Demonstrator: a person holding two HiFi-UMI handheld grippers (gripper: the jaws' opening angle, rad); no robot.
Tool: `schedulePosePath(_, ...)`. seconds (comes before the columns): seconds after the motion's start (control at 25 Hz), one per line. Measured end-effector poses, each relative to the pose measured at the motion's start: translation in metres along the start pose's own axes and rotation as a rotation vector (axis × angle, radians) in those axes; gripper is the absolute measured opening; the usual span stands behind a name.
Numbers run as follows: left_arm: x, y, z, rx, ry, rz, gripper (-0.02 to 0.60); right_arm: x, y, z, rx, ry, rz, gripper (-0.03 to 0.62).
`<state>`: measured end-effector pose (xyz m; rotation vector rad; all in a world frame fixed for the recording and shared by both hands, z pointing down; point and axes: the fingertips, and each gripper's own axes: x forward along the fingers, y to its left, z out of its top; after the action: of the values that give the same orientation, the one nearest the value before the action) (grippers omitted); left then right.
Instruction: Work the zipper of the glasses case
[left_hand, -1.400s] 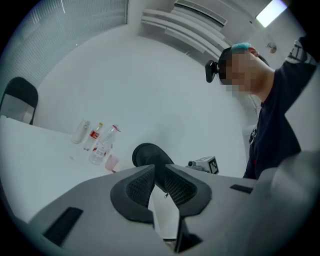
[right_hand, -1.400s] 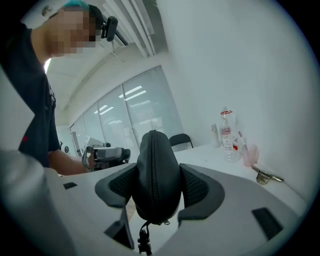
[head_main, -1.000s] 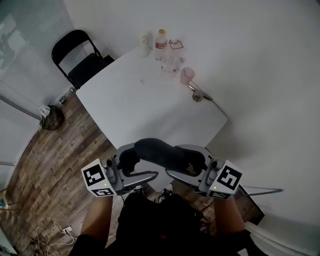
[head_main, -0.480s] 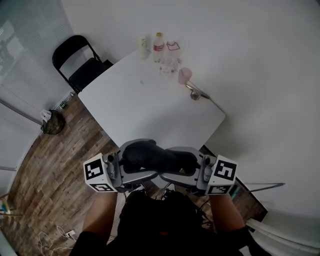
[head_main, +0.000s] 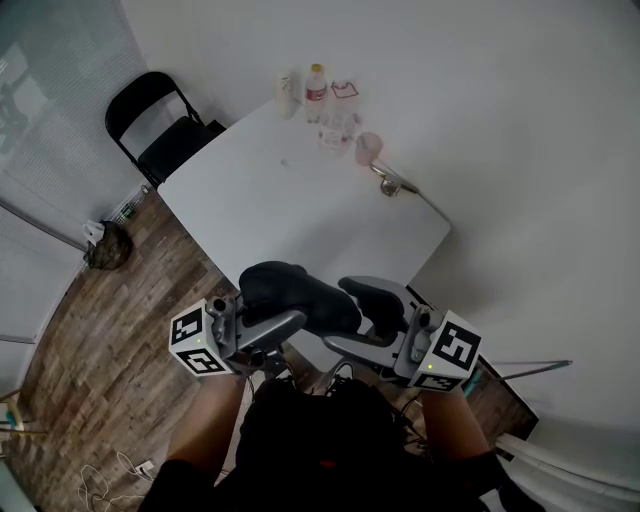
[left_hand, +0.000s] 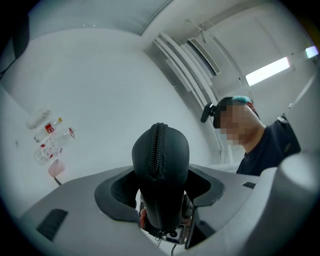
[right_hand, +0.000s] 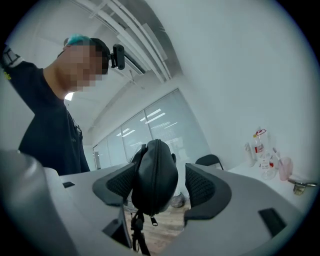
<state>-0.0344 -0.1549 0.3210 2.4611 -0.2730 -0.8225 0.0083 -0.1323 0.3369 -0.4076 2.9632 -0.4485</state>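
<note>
Left gripper view puts the fingers of the left gripper, smooth grey shells with dark dimpled pads, on both sides of the glasses case, having just been closing on it. The case is a rounded, matte black pouch with a toothed zipper running up the middle of its end. Right gripper view has the right gripper with fingers just opening: the case's other end leans on one pad, with a gap before the other, and a small pull tab dangles below. Head view shows the case bridging both grippers in the air at the near corner of the white worktop, with bottles and a pink cup at its far corner
</note>
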Motion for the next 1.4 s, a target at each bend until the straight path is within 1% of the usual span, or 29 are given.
schedulePosePath(0.16, -0.008, 0.008, 0.021, -0.116, -0.107, 0.005, 0.275, -0.024, -0.002, 0.025, -0.029, -0.125, -0.028, 0.304)
schedulePosePath(0.28, -0.013, 0.007, 0.042, -0.220, -0.193, -0.047, 0.275, -0.042, -0.010, 0.042, -0.088, -0.201, -0.103, 0.302)
schedulePosePath(0.4, -0.012, 0.000, 0.058, -0.294, -0.265, -0.118, 0.275, -0.048, -0.017, 0.046, -0.185, -0.188, -0.188, 0.291)
schedulePosePath(0.48, -0.005, -0.004, 0.065, -0.349, -0.300, -0.146, 0.275, -0.043, -0.018, 0.040, -0.242, -0.148, -0.226, 0.247)
schedulePosePath(0.52, -0.002, -0.003, 0.067, -0.372, -0.314, -0.145, 0.275, -0.039, -0.019, 0.035, -0.270, -0.120, -0.238, 0.221)
schedulePosePath(0.6, 0.004, 0.002, 0.068, -0.404, -0.334, -0.114, 0.275, -0.031, -0.016, 0.025, -0.316, -0.074, -0.240, 0.193)
schedulePosePath(0.72, 0.012, 0.014, 0.069, -0.408, -0.353, -0.040, 0.275, -0.020, -0.007, 0.018, -0.374, -0.063, -0.229, 0.186)
schedulePosePath(0.8, 0.013, 0.014, 0.071, -0.393, -0.364, -0.011, 0.275, -0.017, 0.000, 0.018, -0.402, -0.073, -0.262, 0.181)
schedulePosePath(0.84, 0.012, 0.013, 0.073, -0.388, -0.373, -0.003, 0.275, -0.017, 0.002, 0.019, -0.407, -0.084, -0.281, 0.166)
schedulePosePath(0.92, 0.009, 0.013, 0.075, -0.383, -0.390, 0.014, 0.275, -0.015, 0.007, 0.021, -0.406, -0.105, -0.296, 0.132)
schedulePosePath(1.04, 0.010, 0.016, 0.073, -0.367, -0.406, 0.044, 0.273, -0.011, 0.009, 0.017, -0.412, -0.106, -0.306, 0.130)
schedulePosePath(1.2, 0.011, 0.015, 0.071, -0.344, -0.416, 0.069, 0.273, -0.010, 0.002, 0.018, -0.412, -0.114, -0.395, 0.130)
schedulePosePath(1.28, 0.011, 0.014, 0.072, -0.335, -0.415, 0.080, 0.273, -0.008, 0.002, 0.020, -0.386, -0.129, -0.413, 0.130)
schedulePosePath(1.4, 0.009, 0.014, 0.069, -0.326, -0.421, 0.101, 0.273, -0.008, 0.003, 0.021, -0.386, -0.150, -0.441, 0.121)
